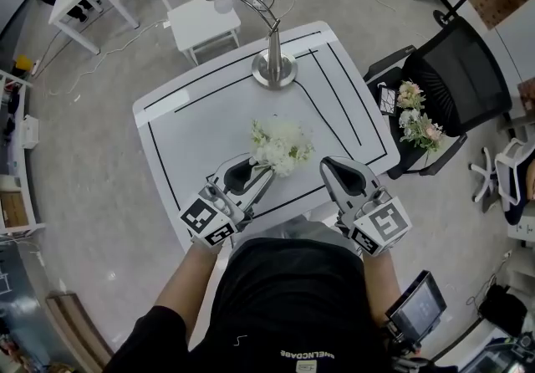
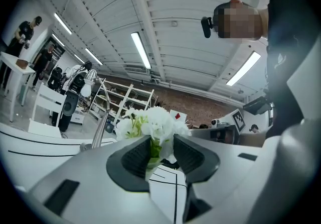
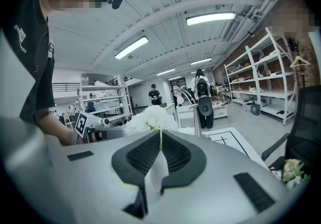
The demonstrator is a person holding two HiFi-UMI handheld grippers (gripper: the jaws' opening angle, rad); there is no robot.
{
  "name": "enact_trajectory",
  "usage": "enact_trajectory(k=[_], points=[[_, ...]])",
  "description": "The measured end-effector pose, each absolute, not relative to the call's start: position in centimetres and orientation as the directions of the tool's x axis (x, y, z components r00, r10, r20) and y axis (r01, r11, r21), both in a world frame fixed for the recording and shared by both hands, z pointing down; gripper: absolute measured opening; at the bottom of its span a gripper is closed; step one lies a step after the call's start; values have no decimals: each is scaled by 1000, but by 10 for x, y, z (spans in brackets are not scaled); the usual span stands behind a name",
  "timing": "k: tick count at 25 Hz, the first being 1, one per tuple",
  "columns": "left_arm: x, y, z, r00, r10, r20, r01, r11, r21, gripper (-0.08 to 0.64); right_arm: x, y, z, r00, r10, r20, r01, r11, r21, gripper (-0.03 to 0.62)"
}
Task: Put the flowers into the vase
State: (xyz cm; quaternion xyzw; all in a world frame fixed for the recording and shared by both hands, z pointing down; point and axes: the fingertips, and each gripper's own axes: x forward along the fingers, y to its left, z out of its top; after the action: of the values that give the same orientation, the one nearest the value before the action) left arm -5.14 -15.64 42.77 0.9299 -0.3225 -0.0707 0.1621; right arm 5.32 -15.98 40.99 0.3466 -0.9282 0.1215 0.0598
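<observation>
Reading this as the release step. White flowers stand upright close to the near edge of the table, roughly mid-way along it, blooms up, stems down.

Left hand-held gripper sits level at the near edge, left of centre, with the green stems between its jaws. In the left gripper view the jaws are parted and the pads sit clear of the stems on both sides, so we call it open, not clamping. A pale translucent shape wraps the stems there. We judge that's the vase, clear-walled, but we can't trace its outline. It fits: the bunch stands with nothing squeezing it, so something else carries it.

Right hand-held gripper is at the near edge, right of centre. Jaws are together with nothing between them, tip near the blooms but apart. We judge it's parked as a guard in case the bunch tips.

A second, pink-and-white bunch lies on the black chair off the table's right edge, probably next in line. The lamp at the far edge is well apart from all this.

Risk: the left jaws could snag the stems on the way out, so we'd back straight out along the jaw line.
</observation>
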Motion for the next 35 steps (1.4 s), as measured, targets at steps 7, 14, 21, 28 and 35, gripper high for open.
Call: enact_trajectory(k=[7,14,21,28,35], points=[[-60,-137,437,791,-612,30,-586,-743,324,147,50,-156,409,-755,-626,194,-655,732,-188,2],[-74,-136,424,755,-655,21,-626,-711,320,169,55,-162,401,-750,-637,176,-661,727,-187,2],[-91,-149,385,690,-724,-11,-695,-667,269,167,49,-174,363,-769,-631,102,-639,756,-145,2],[-113,-151,342,602,-796,-61,-764,-597,247,145,11,-179,333,-841,-541,36,-541,833,-120,2],[-143,-138,317,498,-865,-59,-839,-498,219,53,-37,-173,311,-892,-451,-3,-449,888,-102,2]])
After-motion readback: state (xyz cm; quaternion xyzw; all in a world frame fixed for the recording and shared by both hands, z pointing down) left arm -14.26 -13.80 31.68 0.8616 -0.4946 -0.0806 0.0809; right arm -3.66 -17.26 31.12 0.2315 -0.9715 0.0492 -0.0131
